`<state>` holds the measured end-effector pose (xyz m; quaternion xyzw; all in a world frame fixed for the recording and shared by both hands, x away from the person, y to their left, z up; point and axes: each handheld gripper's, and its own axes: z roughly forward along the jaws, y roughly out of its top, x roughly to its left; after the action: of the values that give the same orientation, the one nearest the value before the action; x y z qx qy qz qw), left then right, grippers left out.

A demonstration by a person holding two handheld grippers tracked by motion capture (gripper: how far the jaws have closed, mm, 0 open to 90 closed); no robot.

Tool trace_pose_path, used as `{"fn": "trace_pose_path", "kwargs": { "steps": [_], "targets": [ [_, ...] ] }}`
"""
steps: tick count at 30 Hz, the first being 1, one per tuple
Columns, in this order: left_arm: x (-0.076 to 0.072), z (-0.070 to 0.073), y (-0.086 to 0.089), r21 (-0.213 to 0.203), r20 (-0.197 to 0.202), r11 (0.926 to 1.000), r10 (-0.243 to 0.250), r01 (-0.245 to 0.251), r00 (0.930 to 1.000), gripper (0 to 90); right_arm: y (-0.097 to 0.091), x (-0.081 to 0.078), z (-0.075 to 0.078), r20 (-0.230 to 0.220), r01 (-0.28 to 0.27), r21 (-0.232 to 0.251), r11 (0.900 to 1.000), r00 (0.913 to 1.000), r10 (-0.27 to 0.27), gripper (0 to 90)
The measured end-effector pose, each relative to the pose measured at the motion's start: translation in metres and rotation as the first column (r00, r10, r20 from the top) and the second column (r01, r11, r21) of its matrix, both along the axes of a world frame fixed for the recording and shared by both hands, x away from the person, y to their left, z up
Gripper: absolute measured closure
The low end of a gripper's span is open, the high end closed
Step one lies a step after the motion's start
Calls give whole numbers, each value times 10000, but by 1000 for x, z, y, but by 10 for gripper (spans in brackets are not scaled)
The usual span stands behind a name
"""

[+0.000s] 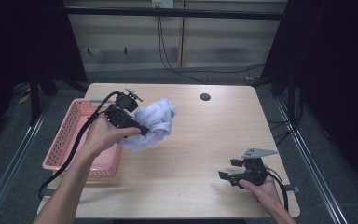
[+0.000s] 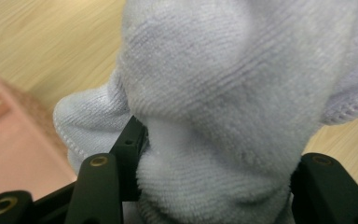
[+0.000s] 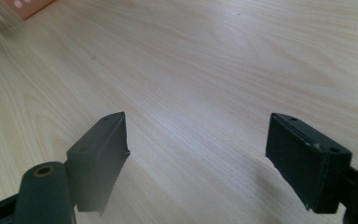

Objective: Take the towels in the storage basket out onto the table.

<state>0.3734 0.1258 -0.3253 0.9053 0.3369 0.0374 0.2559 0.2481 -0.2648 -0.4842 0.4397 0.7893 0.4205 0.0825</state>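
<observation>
At the far left of the table (image 1: 191, 140) stood a pink perforated plastic basket (image 1: 77, 122), its long side running along the table's left edge. In the left gripper view a corner of the same basket (image 2: 0, 140) showed low on the left, blurred.

The left gripper (image 1: 142, 129) was held just right of the basket's right wall, above the table, in the person's left hand (image 1: 103, 135). Its fingers were clenched on a crumpled white towel (image 1: 154, 122). In the left gripper view the towel (image 2: 223, 102) bulged between the two black fingers (image 2: 133, 144), with cloth pressed against both pads and a stitched hem hanging at the right. In the high view the towel hung as a bunched mass from the gripper, beside the basket and not inside it; whether its lower folds touched the table could not be told.

A dark round hole (image 1: 205, 97) sat in the table top, near its far edge.

The right gripper (image 1: 227, 171) rested low near the front right corner of the table, held in the right hand (image 1: 263, 189), well apart from the towel. Its fingers (image 3: 100, 158) were released, standing wide with bare wood between them.
</observation>
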Motion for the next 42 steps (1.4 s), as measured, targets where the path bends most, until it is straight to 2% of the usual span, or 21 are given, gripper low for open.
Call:
{"fn": "trace_pose_path", "kwargs": {
  "steps": [3, 4, 7, 8, 9, 10, 11, 12, 14, 15, 16, 18, 20, 21, 24, 25, 26, 31, 37, 41, 42],
  "targets": [
    [-1, -5, -17, -57, 79, 9996, -277, 277, 9996, 457, 1, 1, -1, 3, -82, -40, 10000, 10000, 82, 208],
    [-2, -8, -23, -332, -37, 9990, -317, 316, 9995, 457, 1, 1, 0, 22, -57, 6, 10000, 10000, 57, 208],
    [-3, -16, -32, -468, -157, 9970, -626, 618, 9979, 456, -1, 1, 1, 68, 11, 68, 10000, 10000, -12, 208],
    [-3, -25, -40, -251, -203, 9976, -652, 647, 9977, 455, -3, 0, 1, 127, 35, 78, 10000, 9999, -36, 208],
    [-3, -25, -40, -251, -203, 9976, -652, 647, 9977, 454, -3, 0, 1, 127, 35, 78, 10000, 9999, -36, 208],
    [-2, -36, -47, 64, -379, 9973, -729, 732, 9966, 453, -3, 0, 1, 141, 50, 73, 10000, 9999, -51, 208],
    [-2, -43, -51, 89, -466, 9969, -777, 782, 9959, 453, -4, 0, 1, 157, 21, 75, 10000, 9999, -22, 208],
    [-2, -43, -51, 89, -466, 9969, -777, 782, 9959, 452, -4, 0, 1, 157, 21, 75, 10000, 9999, -22, 208],
    [-3, -57, -61, 60, -631, 9961, -870, 875, 9942, 450, -3, 0, 1, 49, 41, 98, 9999, 10000, -41, 208],
    [-3, -57, -61, 60, -631, 9961, -870, 875, 9942, 448, -3, 0, 1, 49, 41, 98, 9999, 10000, -41, 208],
    [-3, -68, -68, 126, -798, 9941, -1066, 1079, 9911, 444, -3, 1, 1, 38, 38, 74, 10000, 10000, -39, 208],
    [-3, -73, -71, 112, -816, 9931, -1155, 1168, 9899, 437, -3, 1, 1, 110, 28, 88, 10000, 9999, -29, 208],
    [-4, -88, -78, 354, -762, 9915, -1222, 1251, 9896, 433, -4, 0, 1, 130, 10, 58, 10000, 9999, -11, 208],
    [-5, -95, -81, 380, -883, 9924, -1134, 1171, 9896, 430, -4, 0, 1, 125, 27, 48, 10000, 9999, -28, 208],
    [-7, -110, -87, 633, -902, 9890, -1275, 1334, 9877, 418, -4, 0, 0, 82, 42, 60, 10000, 10000, -42, 208],
    [-7, -110, -87, 633, -902, 9890, -1275, 1334, 9877, 409, -4, 0, 0, 61, 40, 59, 10000, 10000, -40, 208],
    [-7, -118, -91, 514, -1016, 9897, -1278, 1335, 9866, 394, -4, 0, 0, 74, 16, 56, 10000, 10000, -16, 208],
    [-9, -122, -93, 440, -886, 9885, -1404, 1446, 9861, 337, -3, 0, 1, 62, 58, 114, 9999, 10000, -59, 209],
    [-8, -121, -89, -251, -812, 9891, -1466, 1450, 9859, 208, -1, 1, 3, 160, 22, 137, 9999, 9999, -24, 207],
    [-11, -116, -87, -334, -498, 9880, -1525, 1510, 9870, 177, -1, 1, 6, 261, 18, 204, 9998, 9997, -24, 200],
    [-13, -110, -84, -452, -303, 9866, -1580, 1565, 9870, 169, 0, 2, 10, 335, -21, 284, 9996, 9994, 12, 196]
  ]
}}
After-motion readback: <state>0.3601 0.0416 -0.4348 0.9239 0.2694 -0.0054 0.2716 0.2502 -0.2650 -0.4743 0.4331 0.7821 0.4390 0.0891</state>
